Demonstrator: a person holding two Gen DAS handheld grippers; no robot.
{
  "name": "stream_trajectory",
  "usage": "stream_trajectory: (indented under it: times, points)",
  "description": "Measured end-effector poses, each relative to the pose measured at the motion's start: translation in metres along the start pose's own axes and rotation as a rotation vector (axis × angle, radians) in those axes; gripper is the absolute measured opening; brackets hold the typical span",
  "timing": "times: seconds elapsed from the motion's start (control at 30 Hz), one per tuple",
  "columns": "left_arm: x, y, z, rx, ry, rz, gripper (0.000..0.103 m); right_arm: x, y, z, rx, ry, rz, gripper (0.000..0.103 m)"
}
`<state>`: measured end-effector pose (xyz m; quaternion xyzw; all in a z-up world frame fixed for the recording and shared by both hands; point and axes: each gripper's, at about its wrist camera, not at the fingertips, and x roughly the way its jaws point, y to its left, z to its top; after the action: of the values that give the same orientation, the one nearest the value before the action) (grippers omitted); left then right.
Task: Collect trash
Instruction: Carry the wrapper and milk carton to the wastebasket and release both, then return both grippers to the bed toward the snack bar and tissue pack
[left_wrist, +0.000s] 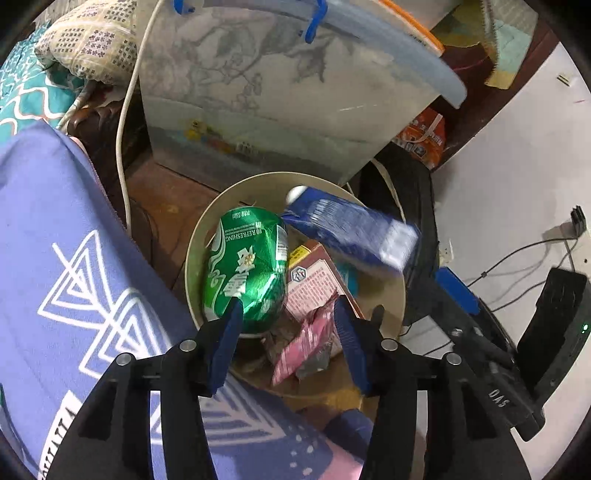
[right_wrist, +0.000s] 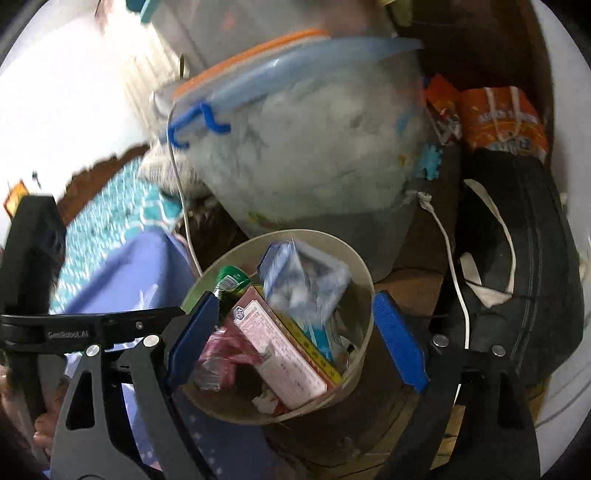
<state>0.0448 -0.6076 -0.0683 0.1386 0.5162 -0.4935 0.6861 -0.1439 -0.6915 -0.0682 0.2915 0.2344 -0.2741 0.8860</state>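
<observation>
A round beige trash bin (left_wrist: 207, 221) stands on the floor and holds a crushed green can (left_wrist: 245, 266), a pink box (left_wrist: 314, 284), a pink wrapper (left_wrist: 306, 347) and a blurred blue carton (left_wrist: 354, 232) above its rim. My left gripper (left_wrist: 291, 328) is open and empty just above the bin's near edge. In the right wrist view the same bin (right_wrist: 364, 295) holds the blue carton (right_wrist: 303, 284), the pink box (right_wrist: 284, 350) and the green can (right_wrist: 232, 278). My right gripper (right_wrist: 295, 332) is open and empty, its jaws either side of the bin. The right gripper also shows at right in the left view (left_wrist: 458, 295).
A large clear storage box (left_wrist: 266, 103) with a blue lid stands just behind the bin. A purple patterned cloth (left_wrist: 66, 266) lies to the left. A white cable (left_wrist: 123, 122) runs beside the box. A black bag (right_wrist: 524, 266) and orange packets (right_wrist: 502, 118) lie to the right.
</observation>
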Motion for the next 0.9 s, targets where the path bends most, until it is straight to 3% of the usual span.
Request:
stream_trajectory:
  times: [0.17,0.33,0.53,0.8,0.9]
  points:
    - [-0.038,0.008,-0.024,0.01,-0.049,-0.039,0.049,-0.037,-0.005,-0.036,0.117,-0.028,0.076,0.085]
    - [-0.071,0.015,-0.062,0.03,-0.082,-0.058,0.051,-0.053,0.02,-0.078,0.156,0.0,0.159,0.085]
    - [-0.106,0.025,-0.124,0.055,-0.134,0.045,0.051,-0.077,0.06,-0.117,0.162,0.038,0.218,0.085]
    - [-0.141,0.035,-0.181,0.071,-0.202,0.182,0.052,-0.104,0.099,-0.148,0.148,0.069,0.082,0.084]
    - [-0.153,0.036,-0.197,0.074,-0.23,0.217,0.058,-0.12,0.108,-0.15,0.134,0.054,0.037,0.084]
